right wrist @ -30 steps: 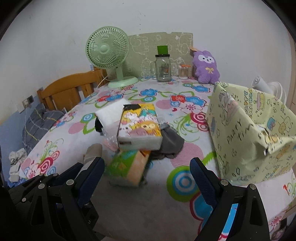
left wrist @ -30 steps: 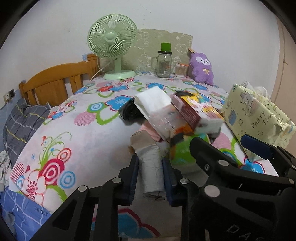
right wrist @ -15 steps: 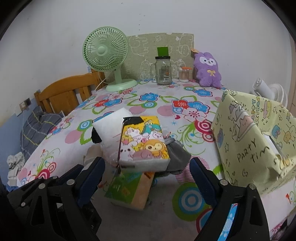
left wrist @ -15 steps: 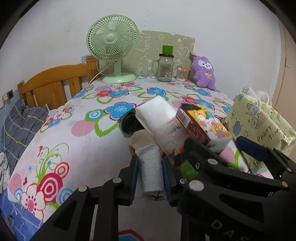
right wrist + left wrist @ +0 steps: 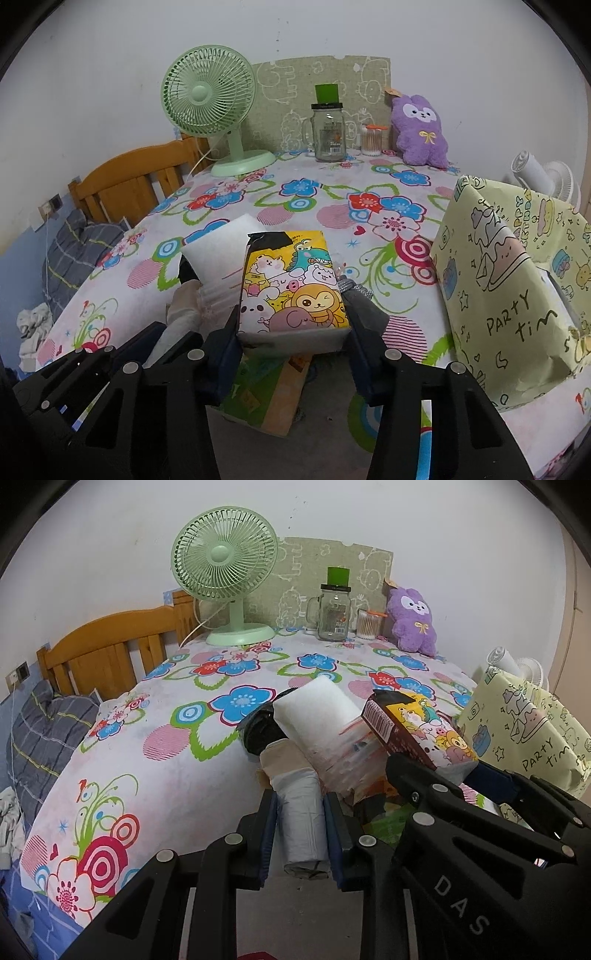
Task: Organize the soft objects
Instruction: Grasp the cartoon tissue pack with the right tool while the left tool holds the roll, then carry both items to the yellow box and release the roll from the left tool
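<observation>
You are keeping the left tool (image 5: 300, 834) clamped on the grey roll of bags (image 5: 301, 821), its pads pressing both sides, probably to pin that end of the pile while the other hand works. Your right tool (image 5: 293, 341) is closing its jaws around the cartoon tissue pack (image 5: 293, 291), which is sitting between them, both pads already meeting its near corners. That pack is lying on top of the heap, directly ahead of the right tool and resting over the green pack (image 5: 266, 391) below it, so taking it first makes sense. Just left of it the white foam block (image 5: 218, 254) is leaning on the pile. The party-print bag (image 5: 517, 295), standing open-sided to the tool's right on the flowered tabletop (image 5: 332, 199), is likely the destination.
</observation>
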